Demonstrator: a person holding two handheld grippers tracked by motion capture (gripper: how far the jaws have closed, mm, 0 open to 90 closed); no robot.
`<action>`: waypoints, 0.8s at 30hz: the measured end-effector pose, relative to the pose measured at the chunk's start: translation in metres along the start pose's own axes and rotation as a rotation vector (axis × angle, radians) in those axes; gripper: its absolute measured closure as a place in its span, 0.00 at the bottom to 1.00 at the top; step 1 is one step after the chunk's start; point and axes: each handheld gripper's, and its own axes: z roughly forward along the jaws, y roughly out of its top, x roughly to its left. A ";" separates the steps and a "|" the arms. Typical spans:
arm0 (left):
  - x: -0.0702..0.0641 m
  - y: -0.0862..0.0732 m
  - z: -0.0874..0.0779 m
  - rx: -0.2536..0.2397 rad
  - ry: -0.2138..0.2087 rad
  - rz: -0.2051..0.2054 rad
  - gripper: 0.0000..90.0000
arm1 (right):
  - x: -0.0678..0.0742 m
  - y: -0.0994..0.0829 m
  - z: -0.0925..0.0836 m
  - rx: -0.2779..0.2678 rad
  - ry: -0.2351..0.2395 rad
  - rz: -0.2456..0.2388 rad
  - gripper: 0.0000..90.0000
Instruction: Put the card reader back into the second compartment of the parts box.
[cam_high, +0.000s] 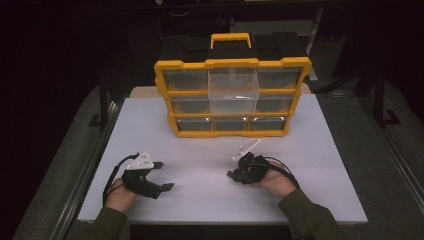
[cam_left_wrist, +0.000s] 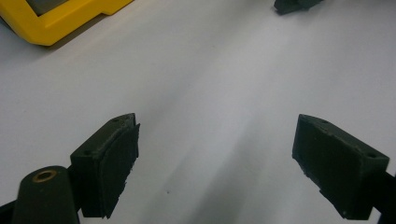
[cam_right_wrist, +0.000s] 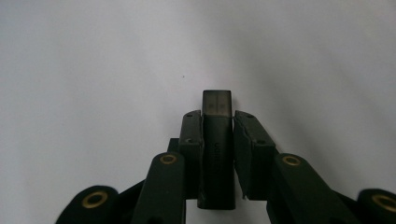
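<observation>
A yellow organiser (cam_high: 232, 64) with clear drawers stands at the back of the white table (cam_high: 320, 150). Its top middle drawer (cam_high: 233, 90) is pulled out toward me. My left gripper (cam_high: 163, 175) rests low at the front left, jaws wide apart with only bare table between them (cam_left_wrist: 215, 154). At the front right, my right gripper (cam_high: 232, 173) is shut on a small dark rectangular block (cam_right_wrist: 216, 107). The block's end sticks out past the pads (cam_right_wrist: 250, 135), just above the table.
A corner of the organiser (cam_left_wrist: 51, 18) and the tip of the right gripper (cam_left_wrist: 294, 4) show in the left gripper view. Open white tabletop (cam_high: 210, 200) lies between the two grippers and the organiser. Dark floor surrounds the table.
</observation>
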 end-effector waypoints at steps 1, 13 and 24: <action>0.000 0.000 0.000 -0.001 0.001 0.000 0.16 | -0.001 0.000 -0.001 0.001 0.002 0.002 0.80; 0.000 0.000 0.000 0.000 -0.001 -0.001 0.16 | -0.008 -0.001 -0.018 -0.008 0.023 -0.005 0.80; 0.000 0.000 0.000 0.000 -0.002 -0.001 0.16 | -0.013 0.000 -0.032 -0.011 0.024 -0.007 0.80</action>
